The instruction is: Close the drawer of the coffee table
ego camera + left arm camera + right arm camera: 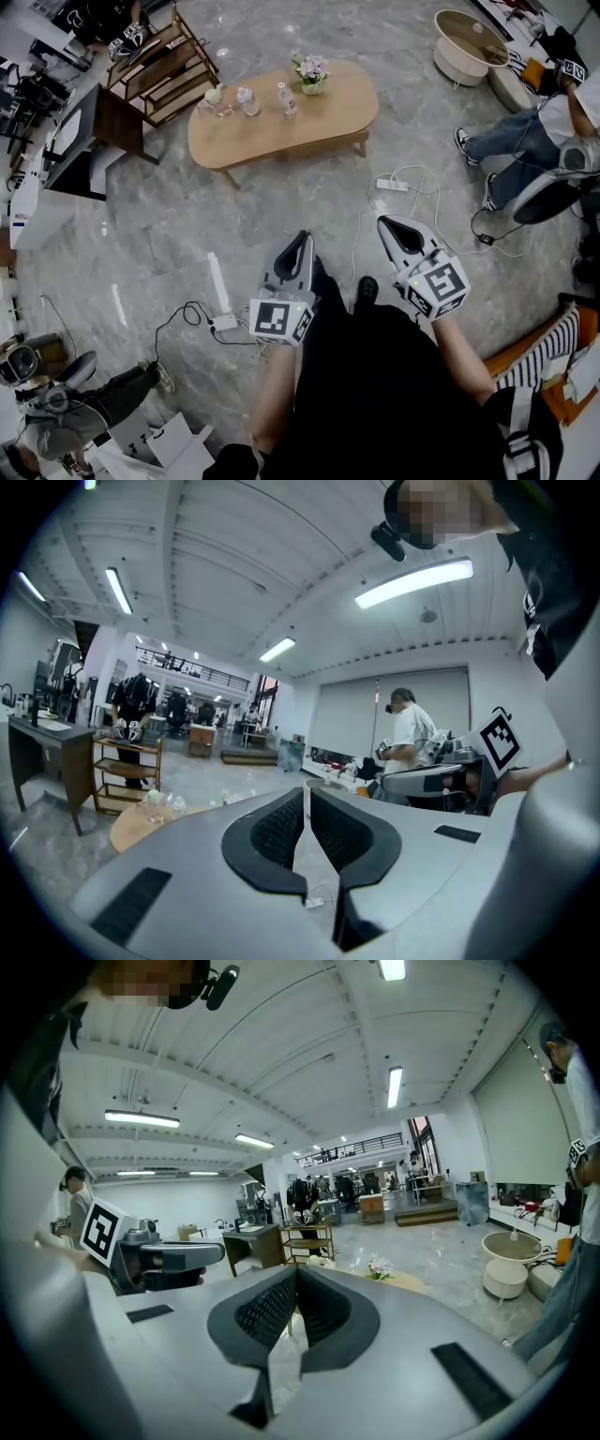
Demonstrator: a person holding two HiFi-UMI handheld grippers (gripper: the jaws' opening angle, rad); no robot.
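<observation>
Tongs first, from the left: the left gripper (298,242) is clenched on nothing, its pads meeting at the tips, held in front of my waist. Well ahead across the floor stands the coffee table (281,117), with glasses (248,98) and flowers (311,70) on top. I cannot make out its drawer from this side. Loose cables (187,306) and a power strip (392,185) lie on the floor between me and it. The right gripper (389,225) is clenched too, and empty. I judge 2 risks from here. 1: a foot snags a cable on the walk in. 2: a hard shove on the drawer jolts the table and tips the glasses.
</observation>
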